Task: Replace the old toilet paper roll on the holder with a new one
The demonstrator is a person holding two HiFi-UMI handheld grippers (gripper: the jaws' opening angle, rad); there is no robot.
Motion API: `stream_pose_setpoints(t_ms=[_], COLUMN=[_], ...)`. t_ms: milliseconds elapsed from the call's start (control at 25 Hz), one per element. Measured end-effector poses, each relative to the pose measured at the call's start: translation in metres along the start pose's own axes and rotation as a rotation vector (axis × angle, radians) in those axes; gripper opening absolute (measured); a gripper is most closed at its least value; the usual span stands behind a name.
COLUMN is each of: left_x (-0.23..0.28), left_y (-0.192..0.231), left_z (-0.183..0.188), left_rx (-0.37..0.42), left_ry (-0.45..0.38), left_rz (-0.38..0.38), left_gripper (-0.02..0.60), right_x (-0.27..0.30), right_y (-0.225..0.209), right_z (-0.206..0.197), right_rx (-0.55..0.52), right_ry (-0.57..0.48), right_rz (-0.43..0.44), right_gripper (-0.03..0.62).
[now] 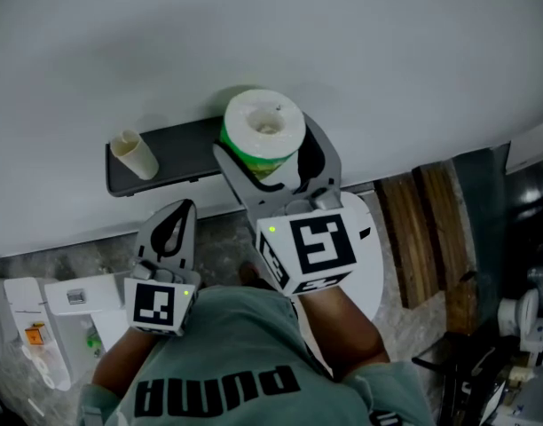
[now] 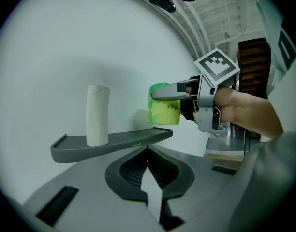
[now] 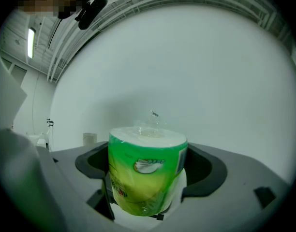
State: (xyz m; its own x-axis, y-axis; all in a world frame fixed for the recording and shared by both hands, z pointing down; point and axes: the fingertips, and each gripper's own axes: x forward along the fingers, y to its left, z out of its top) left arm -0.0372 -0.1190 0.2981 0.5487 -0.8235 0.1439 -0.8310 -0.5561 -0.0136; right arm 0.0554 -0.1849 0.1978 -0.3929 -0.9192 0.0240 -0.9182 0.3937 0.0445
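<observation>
Jaws of the left gripper point(image 2: 148, 151) are closed tip to tip, with nothing held between them. This gripper is kept low and near the person's green shirt point(image 1: 227, 362), short of the shelf.

Jaws of the right gripper point(image 3: 148, 166) are spread wide and clamped on both sides of the new toilet paper roll point(image 3: 145, 175). The roll is held upright, wrapped in green plastic, with its white top and core hole seen from the head view. It is held out ahead of the left gripper, at the right end of the dark grey shelf point(image 2: 114, 141). In the left gripper view it is seen just above that end, with a small gap under it.

Further left on the shelf, the empty cardboard tube point(image 2: 97, 115) is stood upright, well apart from the new roll. The shelf is fixed to the plain white wall point(image 1: 342, 43) behind. Brown wooden slats point(image 1: 427, 238) are seen low to the right, below the wall.
</observation>
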Motion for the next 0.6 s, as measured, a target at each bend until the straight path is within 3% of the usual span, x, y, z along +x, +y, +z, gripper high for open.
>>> stream_pose_setpoints(t_ms=[600], left_x=[0.028], left_y=[-0.054], left_z=[-0.018], left_rx=[0.040], left_ry=[0.028], left_rz=[-0.047], left_gripper=[0.003], right_x=[-0.054], right_y=[-0.068], right_z=[-0.024], right_rx=[0.080], right_ry=[-0.012], right_rz=[-0.083], right_gripper=[0.443])
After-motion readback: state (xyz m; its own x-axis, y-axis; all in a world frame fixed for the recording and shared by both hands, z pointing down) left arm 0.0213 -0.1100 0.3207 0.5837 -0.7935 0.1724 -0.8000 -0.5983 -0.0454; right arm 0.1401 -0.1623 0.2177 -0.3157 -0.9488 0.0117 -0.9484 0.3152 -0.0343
